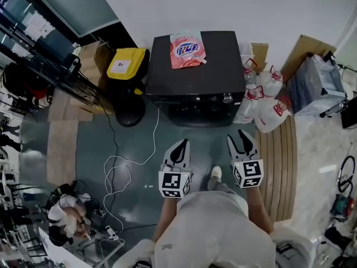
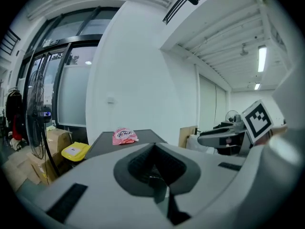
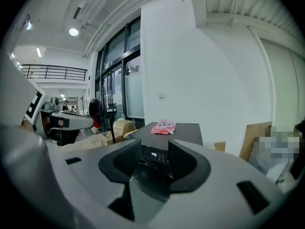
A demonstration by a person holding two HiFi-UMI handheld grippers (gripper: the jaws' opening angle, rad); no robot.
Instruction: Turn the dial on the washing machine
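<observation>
Right in front of me, the person stands over a grey floor point(image 1: 139, 149) with a gripper in each hand, both held out ahead and side by side, well short of the machine. The left gripper point(image 1: 182, 144) point(image 2: 153, 146) has its jaws together, tips meeting, nothing in them. The right gripper point(image 1: 236, 137) point(image 3: 155, 145) has its jaws a narrow gap apart and empty, and in the right gripper view the machine's lit front panel shows through that gap. One white shoe point(image 1: 215, 173) pokes out between the two grippers.

A white cable point(image 1: 158, 127) trails across the floor to the left, and wooden decking point(image 1: 279, 161) runs along the right.

Farther on, there's the washing machine point(image 1: 223, 60) point(image 2: 143, 136) point(image 3: 188, 130), black, backed against the white wall. Its dial point(image 1: 227, 98) sits at the right end of the front panel, facing the person, roughly in line with the right gripper and untouched. A pink bag point(image 1: 187, 50) point(image 2: 124, 136) point(image 3: 164, 126) lies flat on the machine's top, near the back edge. A yellow box point(image 1: 127, 63) point(image 2: 74, 151) sits just left of the machine, and white plastic bags point(image 1: 268, 102) are bunched against its right side.
</observation>
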